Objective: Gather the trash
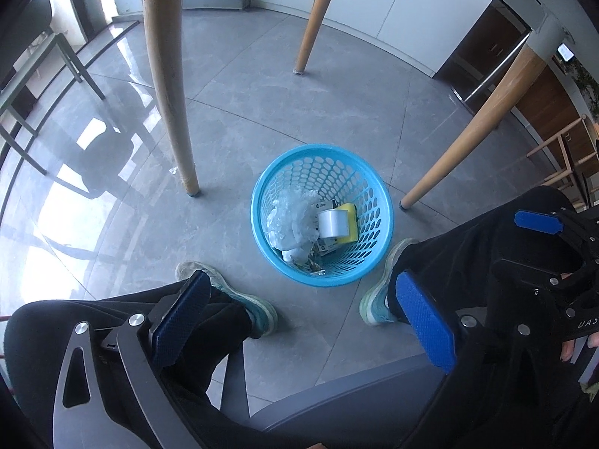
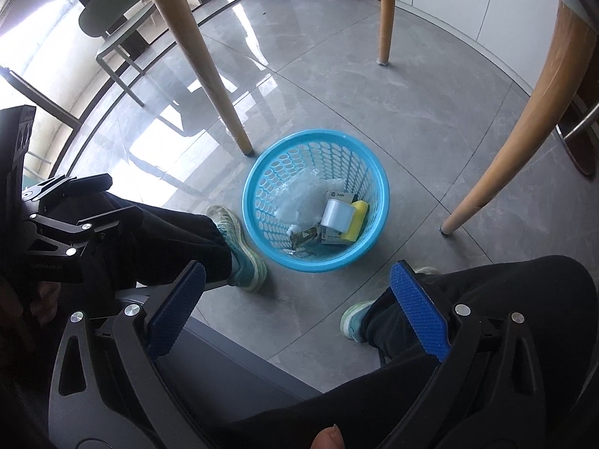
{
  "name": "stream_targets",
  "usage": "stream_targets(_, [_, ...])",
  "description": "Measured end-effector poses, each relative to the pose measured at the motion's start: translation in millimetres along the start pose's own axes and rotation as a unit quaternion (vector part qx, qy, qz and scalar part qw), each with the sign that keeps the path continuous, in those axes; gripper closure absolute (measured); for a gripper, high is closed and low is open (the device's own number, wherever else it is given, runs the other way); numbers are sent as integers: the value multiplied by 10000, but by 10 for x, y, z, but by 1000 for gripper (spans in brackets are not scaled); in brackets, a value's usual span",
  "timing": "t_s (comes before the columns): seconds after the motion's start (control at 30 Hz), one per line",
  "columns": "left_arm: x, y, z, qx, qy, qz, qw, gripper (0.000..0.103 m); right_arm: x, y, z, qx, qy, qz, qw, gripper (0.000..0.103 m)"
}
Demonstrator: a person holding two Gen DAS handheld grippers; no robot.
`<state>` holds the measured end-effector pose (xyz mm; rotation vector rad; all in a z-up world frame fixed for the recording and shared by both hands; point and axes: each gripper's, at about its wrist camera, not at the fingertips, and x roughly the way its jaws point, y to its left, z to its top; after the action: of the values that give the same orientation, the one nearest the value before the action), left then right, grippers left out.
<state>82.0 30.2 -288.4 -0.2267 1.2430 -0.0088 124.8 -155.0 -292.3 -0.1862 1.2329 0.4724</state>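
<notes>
On grey floor, blue perforated basket (image 1: 378, 202), trash inside

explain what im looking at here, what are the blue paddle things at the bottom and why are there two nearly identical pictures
No robot here: a seated person holds a hand-held two-finger gripper in each hand, and each gripper carries a wide-angle camera looking along its fingers. So one picture is from the left gripper, the other from the right gripper. The blue paddles are the fingers' rubbery pads.

Both grippers are open and hold nothing. Each one also shows at the edge of the other's picture.

Below them on the grey tiled floor, between the person's shoes, stands a blue perforated basket. Inside lie crumpled clear plastic, a white roll, a yellow sponge and small printed boxes. The wooden table legs stand around it.
</notes>
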Motion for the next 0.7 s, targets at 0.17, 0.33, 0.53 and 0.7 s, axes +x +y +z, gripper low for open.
stream_targets(0.17, [-4, -13, 4, 113, 18, -43, 9999, 6, -10, -23, 3, 71, -11, 77, 9999, 8])
stream_targets(0.33, [-1, -55, 1, 250, 25, 107, 9996, 6, 21, -25, -10, 98, 39, 111, 9999, 8])
stream_targets(0.53, [-12, -82, -7, 311, -31, 129, 9994, 6, 61, -10, -20, 81, 123, 151, 9998, 8])
stream_targets(0.7, [-10, -56, -14, 264, -25, 46, 9996, 6, 37, 11, -27, 66, 60, 174, 9998, 8])
